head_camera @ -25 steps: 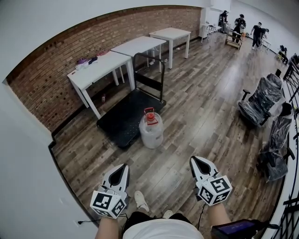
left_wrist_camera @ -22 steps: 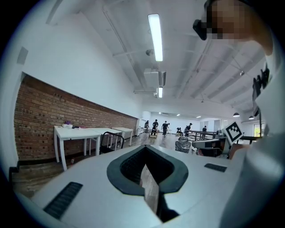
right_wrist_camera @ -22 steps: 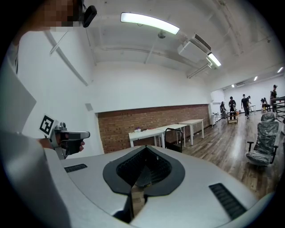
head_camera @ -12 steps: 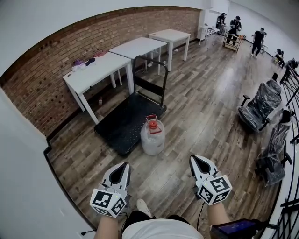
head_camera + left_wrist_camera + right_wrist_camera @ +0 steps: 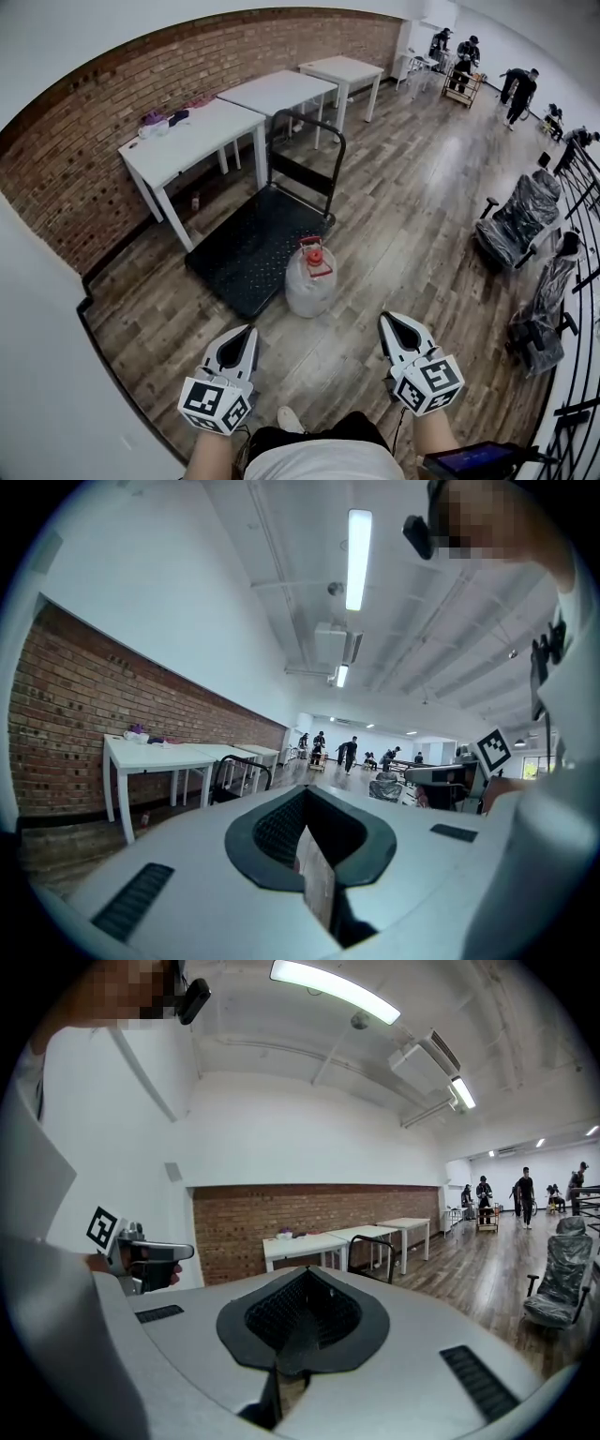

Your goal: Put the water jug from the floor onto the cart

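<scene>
The water jug (image 5: pixel 308 284) is found upright on the floor (image 5: pixel 412 244), red cap (image 5: pixel 316 253) uppermost, just beside the near right corner of the cart (image 5: pixel 246 251). Whether it touches the deck edge cannot be determined. The position is judged convenient: only a short lift over a low edge is required. The deck is seen bare, with the push handle (image 5: pixel 302 174) standing at its far end, so the near half is free for loading.

The left tool (image 5: pixel 242 336) and the right tool (image 5: pixel 392 323) are held well apart from the jug, one to each side of its line. Both pairs of jaws are closed together with nothing between them. They must be opened before any grip is taken.

Open floor is noted ahead and to the right. White desks (image 5: pixel 192 141) along the brick wall (image 5: pixel 75 202) bound the cart's far side. Wrapped chairs (image 5: pixel 514 223) stand well clear.
</scene>
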Demonstrator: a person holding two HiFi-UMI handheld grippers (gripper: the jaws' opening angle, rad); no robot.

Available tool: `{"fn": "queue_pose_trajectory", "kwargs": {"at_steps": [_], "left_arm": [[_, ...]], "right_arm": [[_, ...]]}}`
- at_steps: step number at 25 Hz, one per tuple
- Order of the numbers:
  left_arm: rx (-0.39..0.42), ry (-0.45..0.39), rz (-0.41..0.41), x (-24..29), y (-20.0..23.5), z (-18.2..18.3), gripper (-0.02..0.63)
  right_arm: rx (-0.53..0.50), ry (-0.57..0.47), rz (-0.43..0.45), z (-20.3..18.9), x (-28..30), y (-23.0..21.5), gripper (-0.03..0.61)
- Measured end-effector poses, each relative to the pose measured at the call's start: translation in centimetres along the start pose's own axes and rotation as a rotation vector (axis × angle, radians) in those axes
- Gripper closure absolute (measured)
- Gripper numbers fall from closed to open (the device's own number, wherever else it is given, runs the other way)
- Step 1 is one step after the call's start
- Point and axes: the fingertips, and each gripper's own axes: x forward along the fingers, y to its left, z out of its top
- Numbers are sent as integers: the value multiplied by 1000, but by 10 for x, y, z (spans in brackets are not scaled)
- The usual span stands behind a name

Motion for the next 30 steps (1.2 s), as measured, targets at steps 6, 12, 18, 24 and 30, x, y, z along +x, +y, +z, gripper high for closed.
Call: {"fn": "queue_pose_trajectory", "kwargs": {"at_steps": [6, 12, 18, 24, 30], "left_arm": [[-31, 19, -14, 10, 22, -11, 614], [-30, 36, -16, 36, 33, -12, 614], [-12, 38, -6, 83, 33, -2, 614], [2, 41, 8, 155, 28, 4, 614], [8, 31, 59, 219, 28, 18, 614]], "right_arm": [[-1, 50, -8, -13, 22, 5, 577], [18, 57, 0, -17, 47, -8, 577], [38, 47, 7, -11, 76, -50, 577], [47, 50, 26, -5, 114, -112, 577], [49, 58, 73, 5, 157, -173, 577]]}}
